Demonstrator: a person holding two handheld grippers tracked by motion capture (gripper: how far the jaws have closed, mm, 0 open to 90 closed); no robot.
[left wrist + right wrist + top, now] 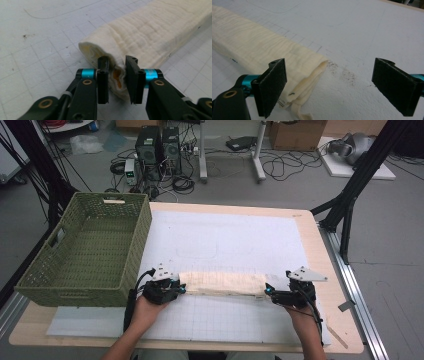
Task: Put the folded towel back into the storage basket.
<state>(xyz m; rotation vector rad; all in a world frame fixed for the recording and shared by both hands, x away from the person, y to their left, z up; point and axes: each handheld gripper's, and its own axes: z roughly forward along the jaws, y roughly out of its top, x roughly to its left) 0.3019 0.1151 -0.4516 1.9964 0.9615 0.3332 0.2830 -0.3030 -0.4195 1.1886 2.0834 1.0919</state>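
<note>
A cream cloth [222, 283], folded into a long narrow band, lies across the white grid mat [230, 240] near the table's front. My left gripper [181, 289] is at the band's left end. In the left gripper view the jaws [117, 77] pinch the bunched end of the cloth [150, 32] between their pads. My right gripper [269, 291] is at the band's right end. In the right gripper view its jaws [330, 67] stand wide apart, and the cloth's end [257, 47] lies against the left pad [273, 85], while the right pad is well clear of it.
A green woven basket [80, 285] stands empty at the table's left, just beyond my left hand. The wooden table edge [345, 320] runs close to my right hand. Computers, cables and black frame legs are on the floor behind the table.
</note>
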